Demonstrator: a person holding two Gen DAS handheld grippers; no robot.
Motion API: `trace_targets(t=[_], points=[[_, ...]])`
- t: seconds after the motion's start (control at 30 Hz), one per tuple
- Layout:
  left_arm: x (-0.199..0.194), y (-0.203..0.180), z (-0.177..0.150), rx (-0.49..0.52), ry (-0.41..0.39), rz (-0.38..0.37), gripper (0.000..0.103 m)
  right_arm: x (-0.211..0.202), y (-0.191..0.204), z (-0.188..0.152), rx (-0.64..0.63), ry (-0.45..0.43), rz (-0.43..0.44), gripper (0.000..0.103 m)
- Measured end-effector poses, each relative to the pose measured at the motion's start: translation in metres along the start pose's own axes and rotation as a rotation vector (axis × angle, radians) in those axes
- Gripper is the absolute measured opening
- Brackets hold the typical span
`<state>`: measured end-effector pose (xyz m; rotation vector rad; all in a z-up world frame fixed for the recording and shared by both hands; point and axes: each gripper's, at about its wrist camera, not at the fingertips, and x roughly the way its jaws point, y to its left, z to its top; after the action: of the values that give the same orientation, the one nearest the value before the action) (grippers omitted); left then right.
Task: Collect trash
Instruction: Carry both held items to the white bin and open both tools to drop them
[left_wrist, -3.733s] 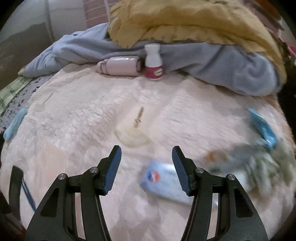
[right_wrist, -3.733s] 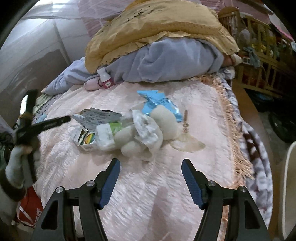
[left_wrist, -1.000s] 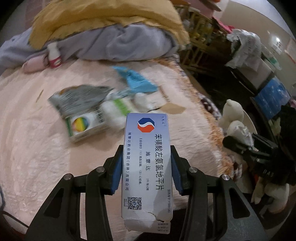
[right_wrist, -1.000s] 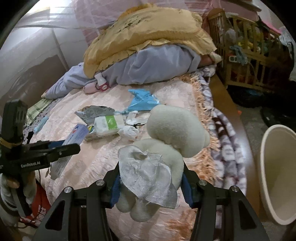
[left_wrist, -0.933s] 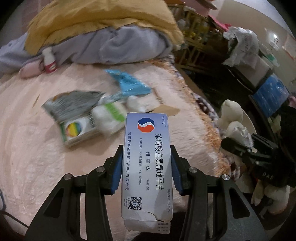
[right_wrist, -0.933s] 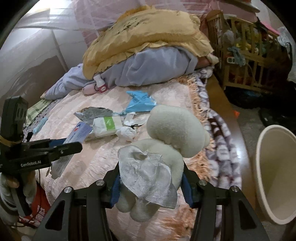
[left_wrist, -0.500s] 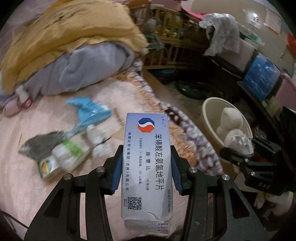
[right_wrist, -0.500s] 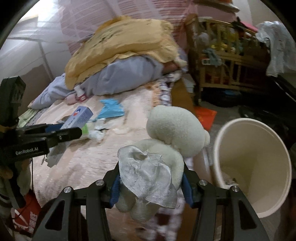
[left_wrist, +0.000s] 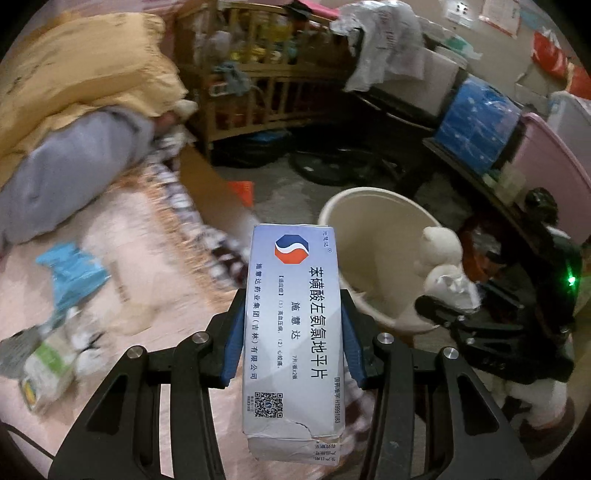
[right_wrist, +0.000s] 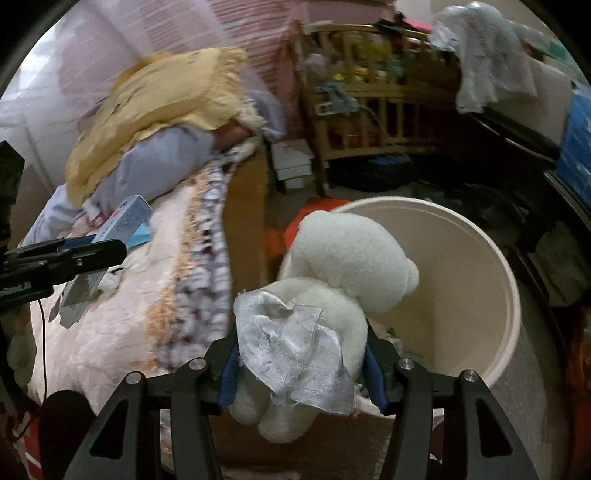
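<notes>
**Both loads reached the bin**

Your left gripper (left_wrist: 291, 343) clenched the box (left_wrist: 291, 332) and your right gripper (right_wrist: 301, 365) clenched the plush (right_wrist: 332, 295). A second earlier both hung over the bed (left_wrist: 129, 229); now the plush sat above the bin (right_wrist: 491, 273) and the box just short of its rim, so dropping looked next. Only the left view showed wrappers (left_wrist: 59, 325) waiting on the bed; only the right showed scraps inside the bin.

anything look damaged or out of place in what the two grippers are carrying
The medicine box in the left gripper is torn and crumpled at its near end. The right gripper holds a white plush toy, an odd thing to carry toward the bin.
</notes>
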<state>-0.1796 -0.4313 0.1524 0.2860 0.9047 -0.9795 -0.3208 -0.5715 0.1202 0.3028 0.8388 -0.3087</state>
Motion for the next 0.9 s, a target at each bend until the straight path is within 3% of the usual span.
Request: trace_targets(t=[0.33,0.77,0.83,0.9], points=[[0.052,-0.041,0.027,0.016,0.032,-0.064,0.044,0.014,-0.054,-0.002,0.099,0.012,-0.049,0.053],[0.092,-0.057,0.045,-0.03,0.029,-0.167,0.045,0.031,-0.074,-0.001,0.112,0.019,-0.102,0.056],[0.093,-0.057,0.047,-0.046,0.019,-0.198,0.046,0.032,-0.077,-0.001,0.123,0.011,-0.107,0.058],[0.095,-0.058,0.048,-0.05,0.019,-0.207,0.049,0.032,-0.08,0.0,0.141,0.001,-0.107,0.068]])
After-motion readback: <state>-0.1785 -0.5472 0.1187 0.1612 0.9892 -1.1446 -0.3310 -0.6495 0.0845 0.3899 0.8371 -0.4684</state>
